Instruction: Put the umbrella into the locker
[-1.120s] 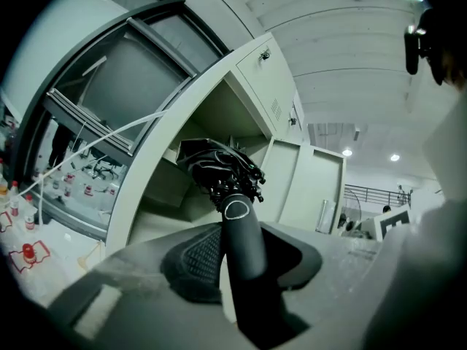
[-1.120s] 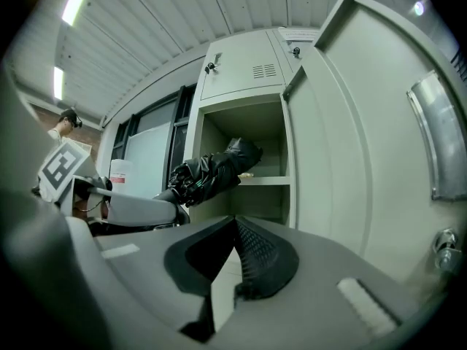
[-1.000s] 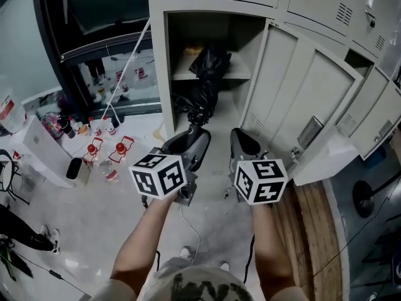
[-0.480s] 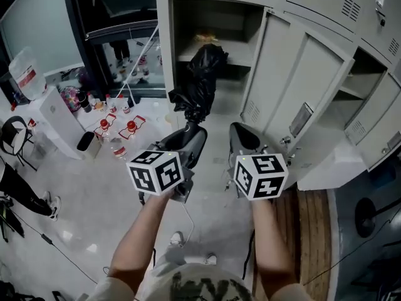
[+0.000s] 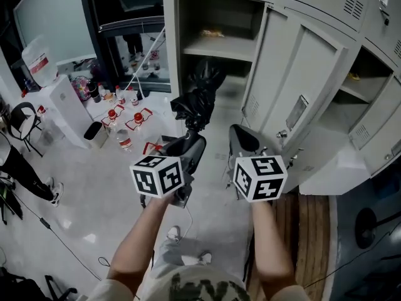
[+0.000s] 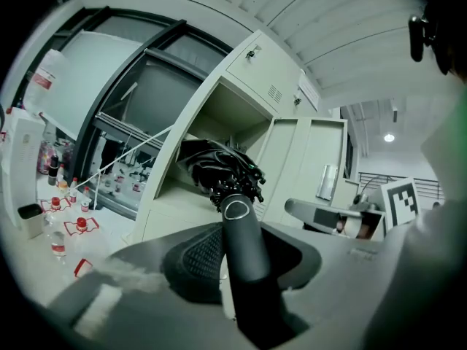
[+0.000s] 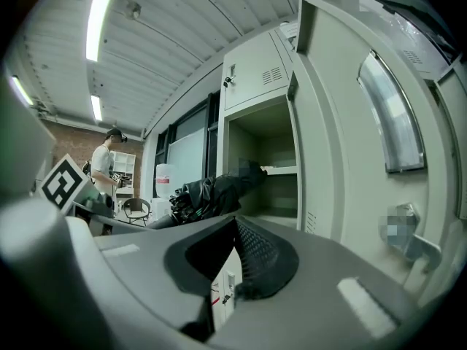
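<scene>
Bottles (image 5: pixel 119 119) with red caps stand on the floor at the far left, well apart from the work; next comes the left gripper (image 5: pixel 191 144), its jaws clamped on the smooth black handle (image 6: pixel 243 246) of the folded umbrella (image 5: pixel 199 93); the umbrella points away from the person toward the open locker (image 5: pixel 170 55), its loosely bundled canopy at the mouth of the compartment below the shelf (image 5: pixel 219 47), and whether the tip has crossed the threshold cannot be told; the umbrella is probably light, stiff along shaft and handle but soft and floppy in the fabric, so the handle looks the right place to hold it; its round, slick surface may twist or slide between the pads, and the loose folds and rib ends may snag on the shelf edge; further right, the right gripper (image 5: pixel 241 142) hangs beside the left, jaw tips seemingly together with nothing between them; rightmost, the locker door (image 5: pixel 294 86) stands swung wide.
</scene>
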`<action>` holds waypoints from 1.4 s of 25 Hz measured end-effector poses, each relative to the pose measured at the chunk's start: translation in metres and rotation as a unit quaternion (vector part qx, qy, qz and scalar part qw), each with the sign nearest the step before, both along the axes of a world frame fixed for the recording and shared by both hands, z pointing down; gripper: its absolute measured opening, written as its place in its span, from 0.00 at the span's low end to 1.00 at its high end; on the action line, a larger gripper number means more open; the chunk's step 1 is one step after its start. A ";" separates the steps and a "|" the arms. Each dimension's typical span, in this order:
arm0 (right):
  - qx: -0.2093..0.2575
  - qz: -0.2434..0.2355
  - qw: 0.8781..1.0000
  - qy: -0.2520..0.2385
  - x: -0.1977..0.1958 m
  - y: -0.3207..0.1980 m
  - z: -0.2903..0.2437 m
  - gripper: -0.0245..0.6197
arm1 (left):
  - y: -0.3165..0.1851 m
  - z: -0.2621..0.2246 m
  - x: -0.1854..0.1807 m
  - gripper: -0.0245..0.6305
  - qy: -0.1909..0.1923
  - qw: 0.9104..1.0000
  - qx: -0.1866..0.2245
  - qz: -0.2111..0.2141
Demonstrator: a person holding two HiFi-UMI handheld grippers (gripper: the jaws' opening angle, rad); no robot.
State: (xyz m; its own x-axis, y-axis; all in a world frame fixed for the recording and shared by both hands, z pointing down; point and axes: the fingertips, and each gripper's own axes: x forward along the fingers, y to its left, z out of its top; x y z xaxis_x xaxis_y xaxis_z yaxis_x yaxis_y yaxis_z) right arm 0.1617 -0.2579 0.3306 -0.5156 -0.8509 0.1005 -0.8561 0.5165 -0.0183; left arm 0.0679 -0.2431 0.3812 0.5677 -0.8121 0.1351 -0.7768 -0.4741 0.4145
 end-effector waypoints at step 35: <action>-0.020 0.046 0.999 -0.001 0.006 -0.090 0.017 0.04 | -0.176 0.031 0.017 0.26 -0.161 0.981 -0.102 0.037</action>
